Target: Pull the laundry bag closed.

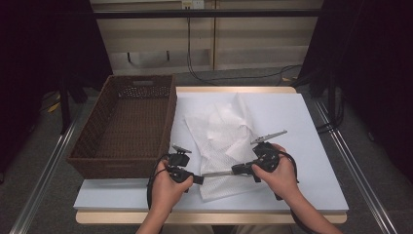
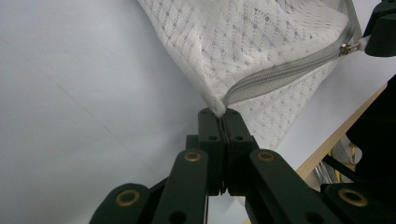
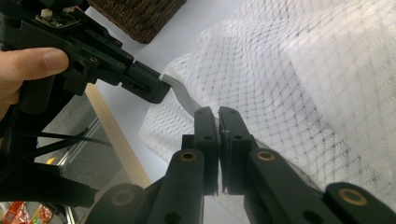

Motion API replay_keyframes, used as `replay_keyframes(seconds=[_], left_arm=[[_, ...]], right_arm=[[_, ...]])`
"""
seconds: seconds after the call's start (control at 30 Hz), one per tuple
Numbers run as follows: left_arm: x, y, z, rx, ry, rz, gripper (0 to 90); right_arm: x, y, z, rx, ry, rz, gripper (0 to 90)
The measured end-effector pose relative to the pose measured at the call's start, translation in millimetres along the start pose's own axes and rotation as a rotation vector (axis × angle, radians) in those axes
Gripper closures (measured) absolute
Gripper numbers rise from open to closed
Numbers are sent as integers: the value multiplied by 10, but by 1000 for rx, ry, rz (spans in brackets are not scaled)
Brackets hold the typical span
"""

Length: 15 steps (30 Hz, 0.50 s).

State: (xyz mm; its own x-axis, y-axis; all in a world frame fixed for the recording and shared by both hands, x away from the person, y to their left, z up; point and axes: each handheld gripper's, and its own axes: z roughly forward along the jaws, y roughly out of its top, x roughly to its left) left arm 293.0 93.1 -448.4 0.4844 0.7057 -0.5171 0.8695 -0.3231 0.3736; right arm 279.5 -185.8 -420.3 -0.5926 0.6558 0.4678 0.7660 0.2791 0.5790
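A white mesh bag (image 1: 221, 141) lies crumpled on the white table top (image 1: 302, 146), its grey zipper (image 2: 280, 70) along the near edge. My left gripper (image 2: 223, 113) is shut on the bag's corner, right where the zipper ends. In the high view the left gripper (image 1: 199, 179) points right and the right gripper (image 1: 235, 170) points left, with a short run of zipper (image 1: 216, 173) stretched between them. My right gripper (image 3: 218, 112) is shut on the metal zipper pull (image 2: 348, 48), with the mesh bag (image 3: 299, 74) spread behind it.
A dark brown wicker basket (image 1: 97, 146) stands at the table's left, close to the left hand. The wooden front edge of the table (image 1: 209, 218) runs just below both hands. Cables lie on the floor beyond the far edge.
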Motion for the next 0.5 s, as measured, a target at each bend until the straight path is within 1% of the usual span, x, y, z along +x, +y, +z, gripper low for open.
replay_keyframes(seconds=[0.03, 0.07, 0.1, 0.17, 0.2, 0.23, 0.27, 0.43, 0.47, 0.5], left_arm=[[1, 1, 5, -5, 8, 1, 886], [-1, 4, 4, 1, 15, 8, 886], [7, 8, -2, 8, 13, 18, 886], [5, 13, -5, 9, 11, 18, 886], [-8, 14, 2, 1, 5, 3, 886], [-29, 14, 16, -15, 11, -15, 886], [-11, 21, 6, 10, 10, 15, 886], [-3, 30, 22, 16, 14, 18, 886], [-4, 31, 18, 18, 6, 14, 886], [-6, 34, 18, 16, 14, 19, 886]], right_arm=[[-1, -2, -5, 0, -1, 0, 877], [-2, -4, -9, 4, 0, -1, 877], [-2, -6, -12, 3, -4, -3, 877], [-10, -9, -27, 3, -4, -3, 877], [-13, -12, -34, 0, -2, 1, 877], [-15, -15, -40, -2, -1, 2, 877], [-17, -18, -46, -2, -3, -1, 877], [-35, -34, -76, -6, -9, 6, 877], [-42, -38, -83, -10, -10, 12, 877], [-51, -40, -92, -10, -9, 12, 877]])
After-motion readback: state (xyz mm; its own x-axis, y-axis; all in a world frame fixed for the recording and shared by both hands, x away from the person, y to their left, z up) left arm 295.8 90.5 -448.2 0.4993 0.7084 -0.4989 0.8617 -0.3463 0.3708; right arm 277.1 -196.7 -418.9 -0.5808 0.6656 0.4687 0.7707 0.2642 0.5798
